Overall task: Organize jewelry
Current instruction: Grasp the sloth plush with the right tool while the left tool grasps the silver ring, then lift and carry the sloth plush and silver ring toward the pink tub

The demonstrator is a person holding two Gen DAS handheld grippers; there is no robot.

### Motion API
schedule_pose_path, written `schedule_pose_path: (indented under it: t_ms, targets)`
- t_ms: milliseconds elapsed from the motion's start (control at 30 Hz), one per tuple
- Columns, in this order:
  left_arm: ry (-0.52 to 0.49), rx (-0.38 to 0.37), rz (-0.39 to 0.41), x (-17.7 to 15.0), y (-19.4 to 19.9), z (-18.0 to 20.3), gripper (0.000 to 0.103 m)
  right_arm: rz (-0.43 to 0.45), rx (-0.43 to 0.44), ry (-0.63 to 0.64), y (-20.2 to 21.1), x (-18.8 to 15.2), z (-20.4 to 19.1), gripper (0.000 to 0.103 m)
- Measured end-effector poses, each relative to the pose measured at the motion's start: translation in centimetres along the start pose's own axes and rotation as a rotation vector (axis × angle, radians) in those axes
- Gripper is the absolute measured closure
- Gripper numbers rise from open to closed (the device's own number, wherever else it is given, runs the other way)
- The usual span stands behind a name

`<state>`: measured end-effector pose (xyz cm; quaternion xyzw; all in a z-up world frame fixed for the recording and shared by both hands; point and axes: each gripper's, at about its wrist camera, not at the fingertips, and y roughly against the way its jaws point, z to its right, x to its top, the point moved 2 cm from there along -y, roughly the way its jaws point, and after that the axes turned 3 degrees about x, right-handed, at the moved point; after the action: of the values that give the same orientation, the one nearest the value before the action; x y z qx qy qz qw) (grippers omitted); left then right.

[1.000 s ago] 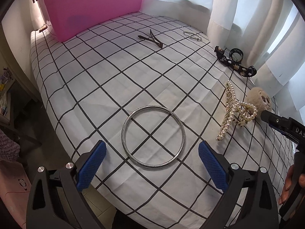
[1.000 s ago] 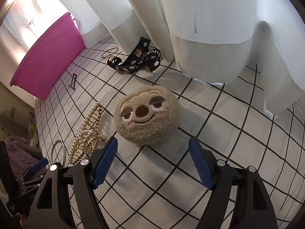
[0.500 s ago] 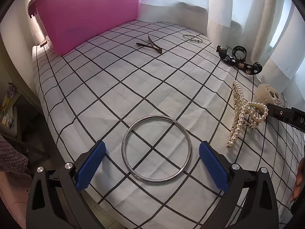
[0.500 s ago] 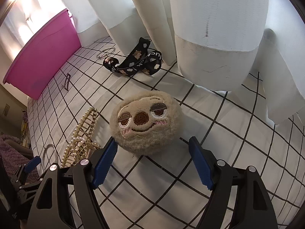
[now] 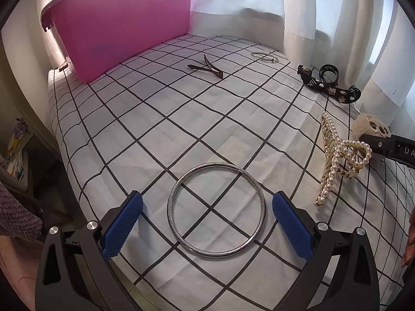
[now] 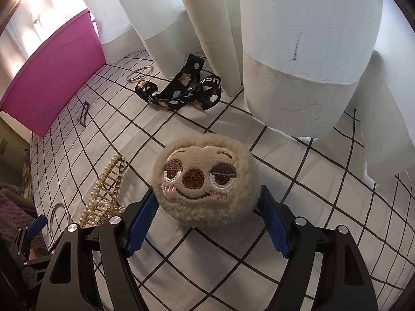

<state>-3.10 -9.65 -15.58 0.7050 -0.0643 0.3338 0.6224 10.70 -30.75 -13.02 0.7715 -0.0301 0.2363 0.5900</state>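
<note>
**Both claws close in on their targets**

Since a second ago we have brought the right claw (image 6: 207, 223) down and forward over the plush (image 6: 206, 178). Then the plush sat ahead of the blue pads; now it lies between them, the pads (image 6: 141, 223) at its two flanks. We cannot tell whether they press the fur or only brush it, so we call the claw wide and straddling, not yet gripping. The plush lies on the grid cloth (image 6: 298, 171), far from the pink bin (image 6: 52, 85) and just beside the pearl clip (image 6: 106, 189).

Our left claw (image 5: 207, 229) has tilted up a little, bringing more of the pink bin (image 5: 124, 28) into its view. It stands wide and empty, with the bangle (image 5: 216, 208) flat on the cloth between its pads, touching neither.

Nothing has reached the bin yet. We judge that both hands are at the grasp step: closing comes next. The thin bangle lying flat may slip from the pads. The strap (image 5: 328, 83), hair clips (image 5: 206, 68) and small rings (image 5: 264, 56) wait nearer the bin.
</note>
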Motion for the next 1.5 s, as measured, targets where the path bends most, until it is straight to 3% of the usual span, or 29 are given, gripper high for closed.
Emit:
schedule_pose_path:
  t_ms: [267,467,500,733,1133,1500]
  targets:
    - [0.01,0.01,0.055,-0.5,0.3,0.0,0.005,0.024,-0.1,0.115,-1.1,0.3,-1.5,0.029]
    - [0.022,0.015,0.071,-0.7,0.5,-0.1,0.007,0.045,-0.097,0.14,-0.8,-0.5,-1.5,0.034]
    - [0.022,0.015,0.075,-0.7,0.6,0.0,0.009,0.049,-0.098,0.14,-0.7,-0.6,-1.4,0.039]
    - [0.021,0.011,0.097,-0.9,1.3,0.2,0.032,0.058,-0.091,0.166,-0.5,-0.8,-1.5,0.045]
    - [0.034,0.003,0.089,-0.3,1.5,-0.1,0.033,0.079,-0.041,0.164,1.2,-1.2,-0.9,0.048]
    - [0.046,-0.025,0.121,2.6,4.0,-0.2,0.033,0.05,0.004,0.158,2.7,-0.9,-0.7,0.048]
